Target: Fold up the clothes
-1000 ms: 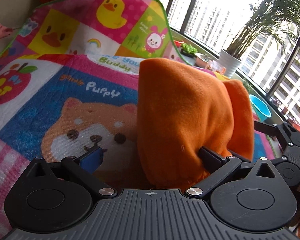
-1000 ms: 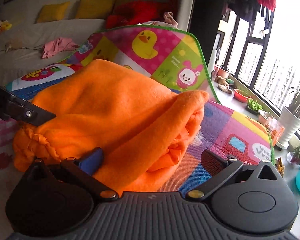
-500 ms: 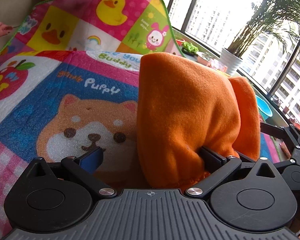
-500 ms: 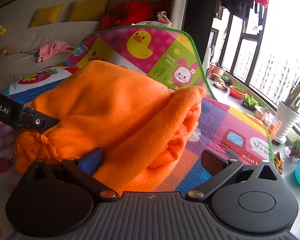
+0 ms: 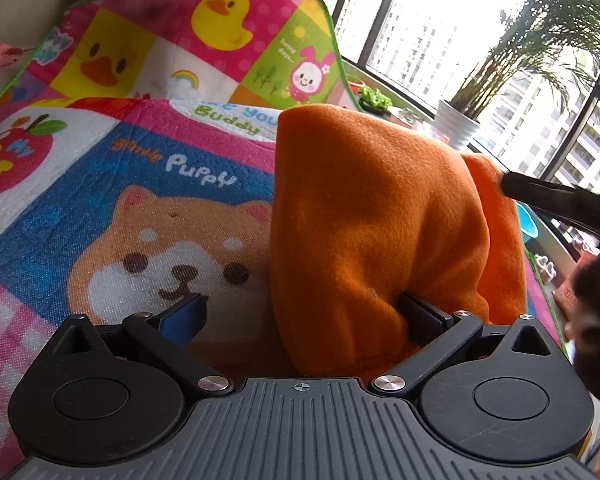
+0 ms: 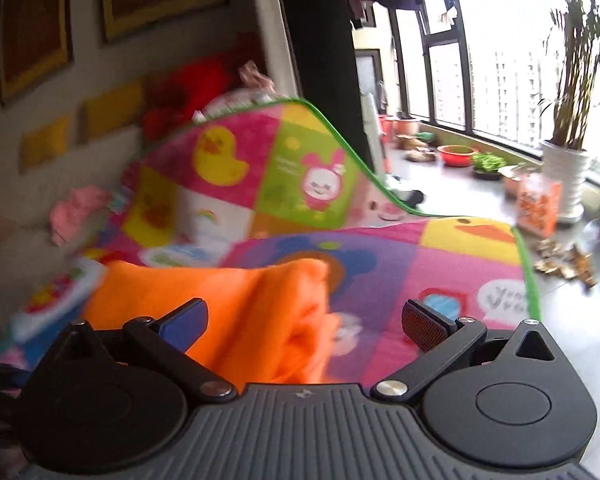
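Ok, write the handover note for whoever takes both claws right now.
Left claw: open, the orange garment bunched between its fingers, not pinched.
Right claw: open, garment's edge lying between its fingers, nothing gripped; this view is blurred.
Garment: folded over into a thick bundle on the cartoon play mat.
Done: rough folding, layers stacked.
Left: probably flatten and square the bundle; whether another fold is needed can't be judged from here.

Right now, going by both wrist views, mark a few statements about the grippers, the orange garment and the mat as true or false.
1. The left gripper is wide open. True.
2. The orange garment is draped over one left finger. True.
3. The right gripper is clamped shut on the garment. False: its jaws are apart.
4. The mat is plain grey. False: it is colourful, with cartoon animals.
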Tool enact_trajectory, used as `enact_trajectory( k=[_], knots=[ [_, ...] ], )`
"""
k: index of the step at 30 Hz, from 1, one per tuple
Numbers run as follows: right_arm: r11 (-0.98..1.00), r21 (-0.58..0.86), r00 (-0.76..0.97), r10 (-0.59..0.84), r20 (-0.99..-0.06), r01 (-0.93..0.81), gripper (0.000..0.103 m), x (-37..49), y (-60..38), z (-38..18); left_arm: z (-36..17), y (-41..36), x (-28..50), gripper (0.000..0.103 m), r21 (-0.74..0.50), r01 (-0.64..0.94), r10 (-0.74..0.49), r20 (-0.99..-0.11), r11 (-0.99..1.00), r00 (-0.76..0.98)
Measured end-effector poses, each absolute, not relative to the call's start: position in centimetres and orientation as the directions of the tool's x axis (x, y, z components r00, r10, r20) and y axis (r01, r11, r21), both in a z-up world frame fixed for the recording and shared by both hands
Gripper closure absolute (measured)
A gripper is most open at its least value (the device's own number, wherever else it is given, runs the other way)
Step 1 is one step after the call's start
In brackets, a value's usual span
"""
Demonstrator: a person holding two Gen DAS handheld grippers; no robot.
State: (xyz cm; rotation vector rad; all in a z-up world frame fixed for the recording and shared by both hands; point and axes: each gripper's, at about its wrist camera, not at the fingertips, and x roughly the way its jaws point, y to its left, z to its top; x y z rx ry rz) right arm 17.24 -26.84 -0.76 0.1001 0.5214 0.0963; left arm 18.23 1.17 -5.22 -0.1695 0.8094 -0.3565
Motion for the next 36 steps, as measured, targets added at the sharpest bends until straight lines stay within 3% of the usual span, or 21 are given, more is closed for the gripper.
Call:
enact_trajectory(
  k=[4,10,13,17,21,25,28,36],
  knots=[
    [0.999,-0.039,0.801,0.004,-0.598,-0.034,0.000,20.3,-25.5,-4.2,-3.3,1.7,18.1,0.000,-0.302,0.261,-0.397,-0.640,0.917,0.658],
    [0.995,-0.089,0.823,-0.008,-0.568,-0.052,0.000,19.5,-25.2,-4.7,0.1,0.8,20.8,0.000,-0.298,0.281,-0.404,-0.549,0.912,0.732],
    [0.993,-0.099,0.823,-0.010,-0.568,-0.056,0.000,19.1,-25.3,-4.6,-0.6,-0.2,22.1,0.000,-0.322,0.284,-0.425,-0.567,0.903,0.706],
    [0.994,-0.089,0.832,0.000,-0.554,-0.059,0.000,17.9,-25.7,-3.5,-3.0,-1.8,22.9,0.000,-0.268,0.288,-0.393,-0.630,0.920,0.670],
    [0.985,-0.008,0.851,0.146,-0.504,-0.174,0.000,14.9,-25.5,-1.1,-3.8,-1.0,23.7,0.000,-0.272,0.276,-0.387,-0.630,0.922,0.673],
    [0.935,-0.039,0.823,0.289,-0.489,-0.352,0.000,12.6,-22.6,-0.4,-4.1,-1.0,24.1,0.000,-0.276,0.277,-0.391,-0.630,0.920,0.671],
    [0.926,-0.186,0.817,0.179,-0.548,-0.327,0.000,13.3,-20.0,-2.2,-4.0,-1.0,23.9,0.000,-0.289,0.270,-0.395,-0.631,0.918,0.667],
    [0.945,-0.126,0.788,0.173,-0.590,-0.302,0.000,14.3,-21.4,-3.5,-3.0,0.2,21.1,0.000,-0.353,0.328,-0.482,-0.617,0.876,0.622]
  ],
)
